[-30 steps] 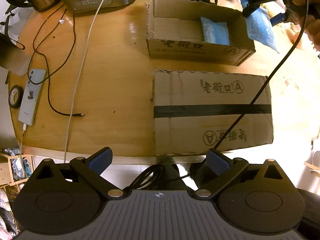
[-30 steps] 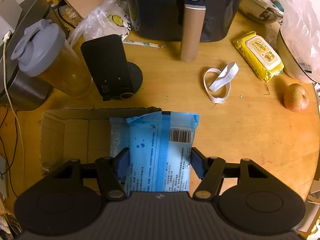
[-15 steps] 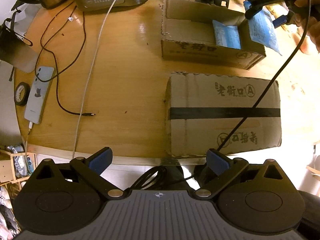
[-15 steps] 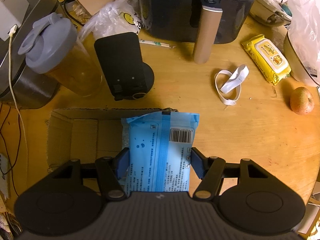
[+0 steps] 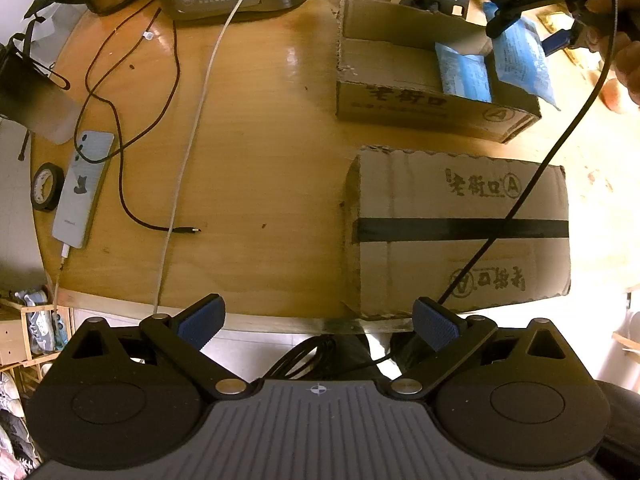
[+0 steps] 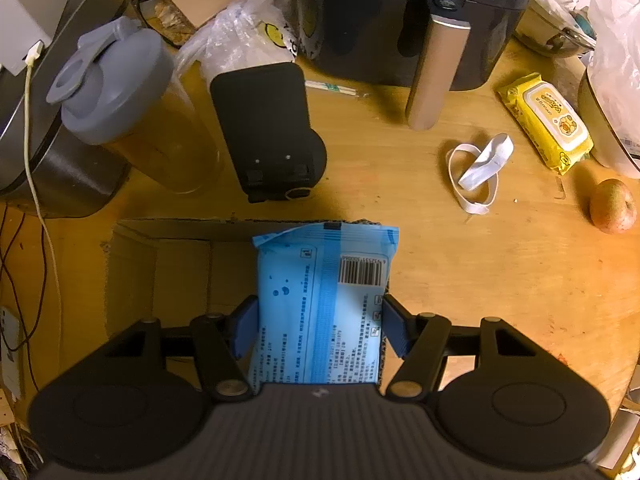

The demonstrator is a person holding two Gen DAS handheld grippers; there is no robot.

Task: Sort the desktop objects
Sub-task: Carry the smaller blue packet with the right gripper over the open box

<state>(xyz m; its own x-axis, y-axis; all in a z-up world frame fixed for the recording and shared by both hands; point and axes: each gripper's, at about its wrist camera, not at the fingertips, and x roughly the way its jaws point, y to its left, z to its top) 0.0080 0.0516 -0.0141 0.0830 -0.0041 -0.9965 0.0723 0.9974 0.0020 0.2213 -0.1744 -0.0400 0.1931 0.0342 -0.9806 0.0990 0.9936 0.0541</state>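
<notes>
My right gripper is shut on a blue tissue pack, hanging over the right end of an open cardboard box. In the left wrist view the same held pack and the right gripper hang above that box, which holds another blue pack. My left gripper stands open and empty above the table's near edge, beside a closed, taped cardboard box.
On the left lie a phone, a tape roll and black and white cables. Behind the open box stand a shaker bottle, a black stand and an air fryer. A yellow wipes pack, white band and apple lie right.
The right gripper has carried the blue pack a little leftward, further over the open box. The left wrist view has shifted slightly, so the boxes sit further right in it.
</notes>
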